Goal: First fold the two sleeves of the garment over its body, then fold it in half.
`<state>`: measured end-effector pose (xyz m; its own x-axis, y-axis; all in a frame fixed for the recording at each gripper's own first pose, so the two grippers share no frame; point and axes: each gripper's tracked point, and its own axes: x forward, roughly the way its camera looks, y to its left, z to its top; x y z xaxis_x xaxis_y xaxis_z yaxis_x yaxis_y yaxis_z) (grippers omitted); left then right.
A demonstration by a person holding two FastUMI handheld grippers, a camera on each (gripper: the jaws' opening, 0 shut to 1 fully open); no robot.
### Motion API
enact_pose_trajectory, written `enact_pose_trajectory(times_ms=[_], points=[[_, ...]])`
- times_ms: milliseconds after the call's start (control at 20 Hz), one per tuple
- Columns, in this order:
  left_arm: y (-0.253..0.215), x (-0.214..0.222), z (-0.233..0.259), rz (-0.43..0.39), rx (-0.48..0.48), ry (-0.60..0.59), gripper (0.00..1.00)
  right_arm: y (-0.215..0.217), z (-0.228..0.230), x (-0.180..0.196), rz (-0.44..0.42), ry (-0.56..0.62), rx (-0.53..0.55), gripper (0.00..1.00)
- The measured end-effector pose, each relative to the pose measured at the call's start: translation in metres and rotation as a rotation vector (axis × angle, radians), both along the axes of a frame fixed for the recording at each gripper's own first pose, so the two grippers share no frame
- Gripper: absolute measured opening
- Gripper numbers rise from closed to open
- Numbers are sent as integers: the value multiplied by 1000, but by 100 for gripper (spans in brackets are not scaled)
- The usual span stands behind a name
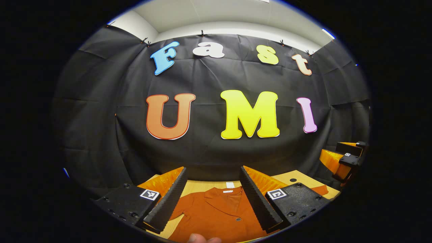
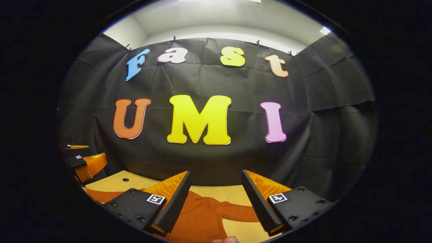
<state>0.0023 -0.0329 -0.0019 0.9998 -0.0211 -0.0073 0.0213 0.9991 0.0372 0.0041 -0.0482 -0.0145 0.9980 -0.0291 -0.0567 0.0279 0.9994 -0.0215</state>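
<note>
The rust-orange garment (image 1: 216,212) lies spread flat on the wooden table (image 1: 297,177), collar toward the wall; the left gripper (image 1: 213,195) hangs above it, jaws wide apart; the right gripper (image 2: 215,199) likewise gapes, holding nothing

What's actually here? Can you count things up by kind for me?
Garments: 1, a rust-orange shirt laid out flat
Tables: 1, a wooden table
Handheld grippers: 2, the left gripper and the right gripper, both open
Total: 4
</note>
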Motion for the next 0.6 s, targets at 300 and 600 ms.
enact_pose_trajectory(times_ms=[300, 600], points=[[-8, 4, -8, -5, 8, 21, 100, -12, -8, 6, -1, 22, 10, 95], [-33, 2, -28, -54, 22, 80, 100, -71, -26, 9, -64, 61, 0, 95]])
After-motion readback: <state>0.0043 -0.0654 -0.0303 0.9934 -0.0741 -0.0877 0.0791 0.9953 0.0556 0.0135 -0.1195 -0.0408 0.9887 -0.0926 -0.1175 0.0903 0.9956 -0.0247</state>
